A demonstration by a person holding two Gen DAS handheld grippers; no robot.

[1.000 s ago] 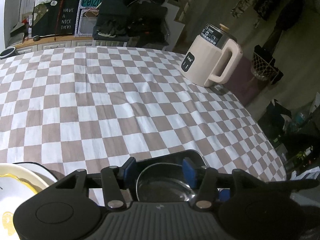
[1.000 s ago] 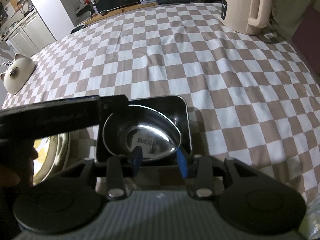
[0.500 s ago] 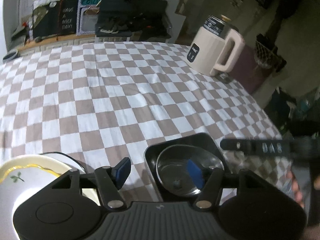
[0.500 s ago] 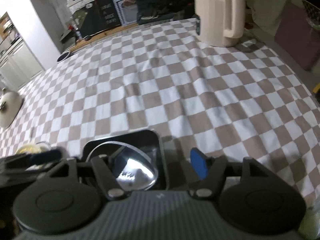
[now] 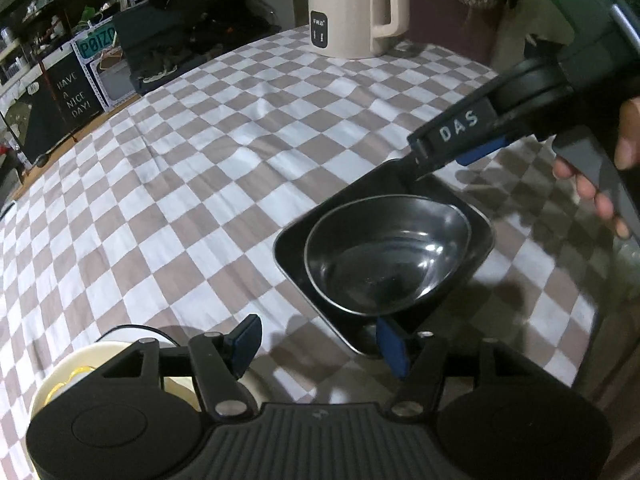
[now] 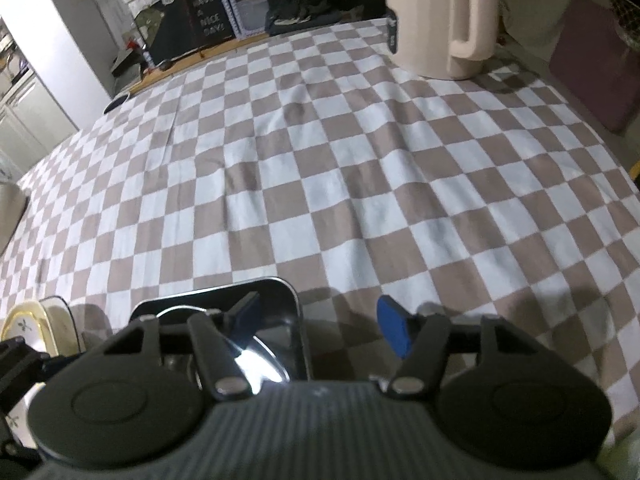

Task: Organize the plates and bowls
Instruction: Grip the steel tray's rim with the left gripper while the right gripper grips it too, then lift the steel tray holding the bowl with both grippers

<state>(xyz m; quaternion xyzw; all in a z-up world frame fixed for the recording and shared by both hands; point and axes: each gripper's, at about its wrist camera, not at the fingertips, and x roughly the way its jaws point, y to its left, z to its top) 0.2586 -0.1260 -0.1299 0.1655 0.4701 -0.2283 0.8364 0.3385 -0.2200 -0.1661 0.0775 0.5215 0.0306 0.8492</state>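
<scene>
1. Bowl first: round shiny steel bowl (image 5: 386, 256) sitting inside a square black tray with rounded corners (image 5: 482, 236), both on the brown-and-white checkered tablecloth (image 5: 208, 168).
2. Left gripper (image 5: 320, 344): blue-padded fingers spread wide, nothing pinched. Tray's near corner right by the right-hand pad (image 5: 392, 346), can't tell if touching; bare cloth under the gap. Jaws just been opening, pretty much stopped now.
3. Off the left finger: cream round plate with yellow rim (image 5: 72, 376), mostly hidden behind the gripper body.
4. Right gripper (image 6: 320, 330): also wide apart, gripping nothing. Left pad (image 6: 246, 312) hanging over the tray and bowl, right pad over plain cloth just beside the tray's edge. Opened up, then eased back in a touch.
5. From the left wrist view: right gripper's black finger marked "DAS" over the tray's far corner, hand (image 5: 600, 168) wrapped on the handle.
6. Way ahead of both sets of fingers: cream electric kettle with big handle (image 5: 356, 12) at the cloth's far edge.
</scene>
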